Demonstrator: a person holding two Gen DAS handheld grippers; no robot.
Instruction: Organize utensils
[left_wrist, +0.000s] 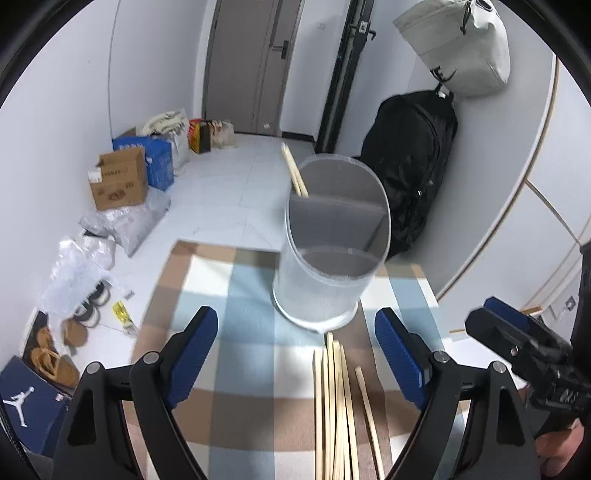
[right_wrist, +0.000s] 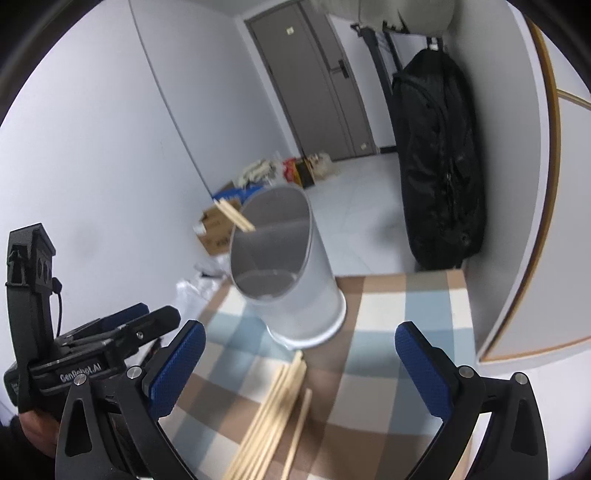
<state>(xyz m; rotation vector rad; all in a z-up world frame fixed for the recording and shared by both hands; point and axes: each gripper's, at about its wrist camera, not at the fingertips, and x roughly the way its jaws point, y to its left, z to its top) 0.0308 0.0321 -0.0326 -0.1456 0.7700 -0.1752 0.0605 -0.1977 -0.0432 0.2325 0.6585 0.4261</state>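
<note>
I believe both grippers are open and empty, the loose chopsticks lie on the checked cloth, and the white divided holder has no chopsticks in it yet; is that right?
Not quite: the white divided holder already has chopsticks sticking out of its far compartment, as the left wrist view shows. The rest holds: the left gripper and right gripper are open and empty, and the loose chopsticks lie on the checked cloth.

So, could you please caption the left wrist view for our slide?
Open left gripper above loose chopsticks before a divided holder already containing chopsticks.

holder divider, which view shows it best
Left wrist view: it looks down into the holder, showing the grey divider and chopsticks behind it. The right wrist view sees the holder tilted; its divider is blurred.
</note>
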